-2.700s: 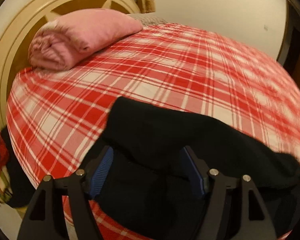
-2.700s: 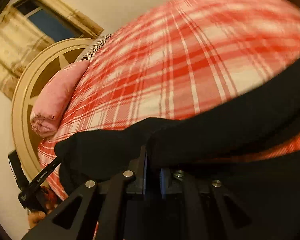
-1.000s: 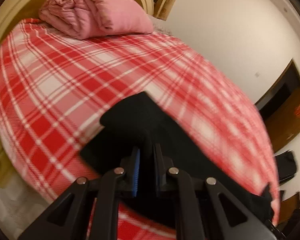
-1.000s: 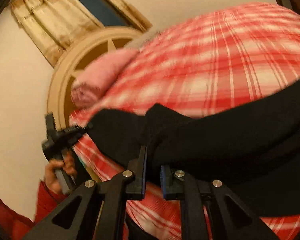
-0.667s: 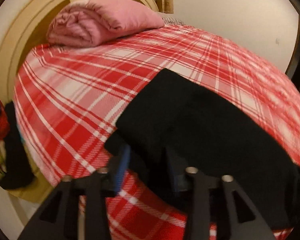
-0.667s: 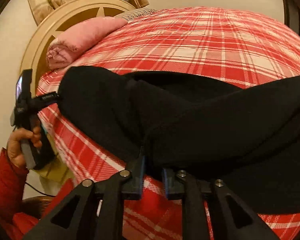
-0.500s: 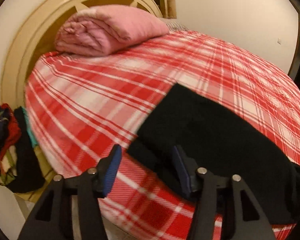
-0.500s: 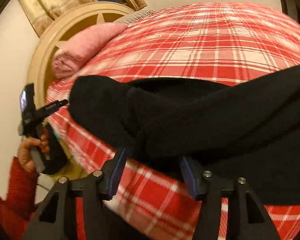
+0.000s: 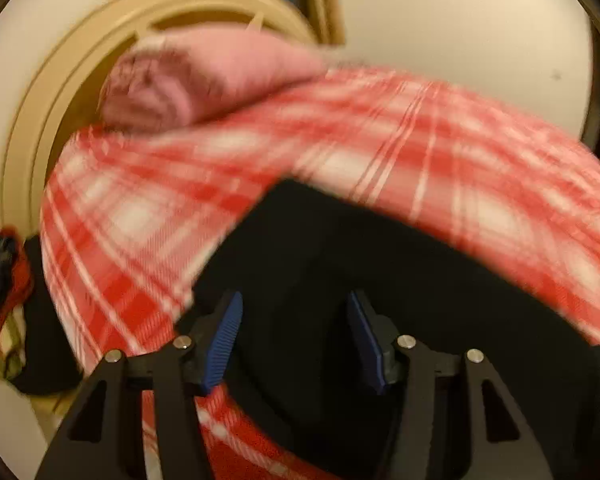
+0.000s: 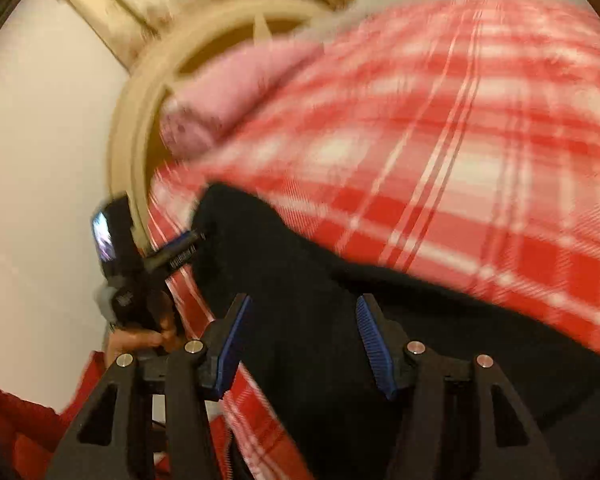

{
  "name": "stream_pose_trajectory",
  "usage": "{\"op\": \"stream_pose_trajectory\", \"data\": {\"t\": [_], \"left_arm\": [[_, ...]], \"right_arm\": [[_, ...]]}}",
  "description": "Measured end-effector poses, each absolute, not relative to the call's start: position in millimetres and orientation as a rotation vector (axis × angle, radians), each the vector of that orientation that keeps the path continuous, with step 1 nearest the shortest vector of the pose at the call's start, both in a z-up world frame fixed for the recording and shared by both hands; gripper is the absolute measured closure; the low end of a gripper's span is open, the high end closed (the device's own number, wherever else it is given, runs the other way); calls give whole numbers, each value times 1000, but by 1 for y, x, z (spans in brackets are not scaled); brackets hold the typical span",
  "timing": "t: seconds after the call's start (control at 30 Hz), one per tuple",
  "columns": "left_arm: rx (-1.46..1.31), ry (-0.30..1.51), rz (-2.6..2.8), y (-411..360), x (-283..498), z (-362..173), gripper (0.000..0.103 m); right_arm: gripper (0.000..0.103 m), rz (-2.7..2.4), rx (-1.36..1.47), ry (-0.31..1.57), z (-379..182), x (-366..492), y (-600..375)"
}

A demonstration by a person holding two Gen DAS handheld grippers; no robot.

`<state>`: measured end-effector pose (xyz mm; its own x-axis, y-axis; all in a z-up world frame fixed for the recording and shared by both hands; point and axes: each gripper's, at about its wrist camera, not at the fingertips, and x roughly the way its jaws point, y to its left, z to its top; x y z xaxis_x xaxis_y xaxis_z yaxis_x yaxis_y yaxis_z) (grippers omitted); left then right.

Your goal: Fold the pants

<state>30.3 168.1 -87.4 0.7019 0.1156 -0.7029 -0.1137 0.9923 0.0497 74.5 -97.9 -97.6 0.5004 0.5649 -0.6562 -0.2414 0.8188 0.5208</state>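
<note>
The black pants (image 9: 380,264) lie folded along the near edge of the bed on the red and white plaid cover (image 9: 420,152). My left gripper (image 9: 294,340) is open, its blue pads on either side of the pants' left end, holding nothing. My right gripper (image 10: 304,344) is open over the same dark cloth (image 10: 340,304), also empty. The left gripper (image 10: 180,248) shows in the right wrist view at the pants' left corner, held by a hand. Both views are motion blurred.
A rolled pink blanket (image 9: 204,76) lies at the head of the bed against the cream round headboard (image 9: 32,120). Dark and red clothes (image 9: 4,280) hang at the bed's left side. A red sleeve (image 10: 28,428) is low left in the right wrist view.
Both grippers were shut on the pants a second ago and laid them down on the bed. Both have since opened and let go, and are moving over the cloth.
</note>
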Motion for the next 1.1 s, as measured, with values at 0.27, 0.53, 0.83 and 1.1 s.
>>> {"op": "stream_pose_trajectory", "data": {"t": [0.27,0.53,0.83,1.1], "left_arm": [[-136,747,188,192,20,-98,9],[-45,721,209,179,19,-99,5],[-79,737,194,191,22,-99,2],[-83,734,203,190,22,-101,0]], "right_arm": [[36,600,431,971,-116,97,-67],[23,690,544,915,-112,127,-37],[23,562,508,895,-111,116,-57],[23,703,439,942,-110,123,-26]]}}
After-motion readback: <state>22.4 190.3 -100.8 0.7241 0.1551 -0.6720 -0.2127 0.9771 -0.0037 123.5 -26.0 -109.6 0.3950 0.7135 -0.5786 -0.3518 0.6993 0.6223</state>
